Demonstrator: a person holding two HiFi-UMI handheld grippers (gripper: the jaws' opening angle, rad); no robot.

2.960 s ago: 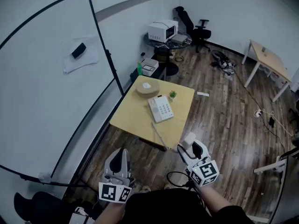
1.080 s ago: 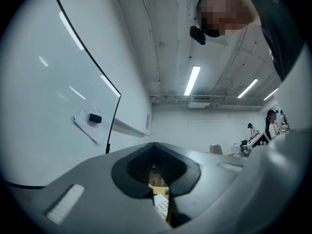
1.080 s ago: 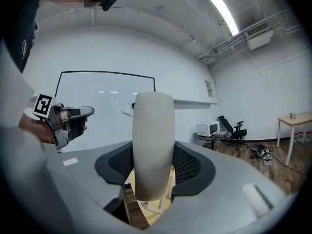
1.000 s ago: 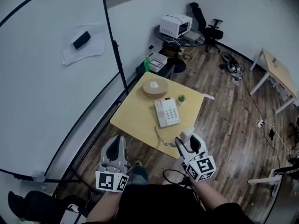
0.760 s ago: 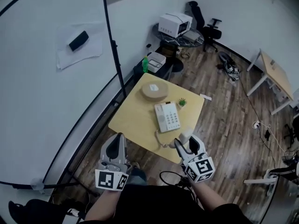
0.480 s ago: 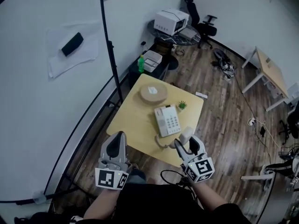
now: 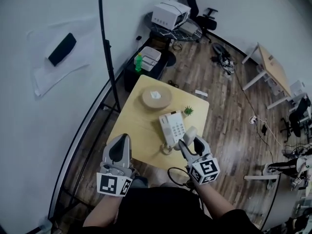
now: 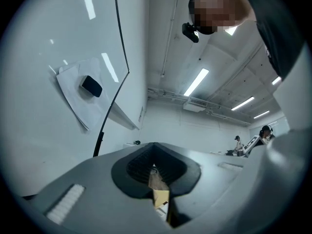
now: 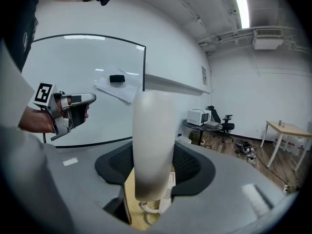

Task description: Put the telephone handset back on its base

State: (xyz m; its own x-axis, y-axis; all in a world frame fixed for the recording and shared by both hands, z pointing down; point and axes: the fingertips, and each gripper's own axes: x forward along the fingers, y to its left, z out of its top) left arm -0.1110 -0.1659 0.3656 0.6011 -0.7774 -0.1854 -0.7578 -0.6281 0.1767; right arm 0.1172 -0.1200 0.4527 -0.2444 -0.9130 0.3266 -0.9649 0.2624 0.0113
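Observation:
The white telephone base (image 7: 171,127) lies on the yellow table (image 7: 139,126), near its right front part. My right gripper (image 7: 189,140) is shut on the white handset (image 7: 189,134), which it holds upright just right of the base over the table's front edge. In the right gripper view the handset (image 9: 152,145) stands between the jaws of the right gripper (image 9: 155,167), with the coiled cord (image 9: 148,209) hanging below. My left gripper (image 7: 122,141) hovers at the table's front left, shut with nothing in it. The left gripper (image 8: 157,173) shows its jaws pressed together.
A round wooden box (image 7: 156,97) and a small green plant (image 7: 188,110) sit on the table's far half. The whiteboard's black pole (image 7: 107,57) stands left of the table. A green bottle (image 7: 138,61), a printer (image 7: 169,14) and an office chair (image 7: 204,18) are beyond.
Both grippers have come nearer to the table. The right gripper, still holding the handset, now sits right beside the phone base instead of short of the table's edge.

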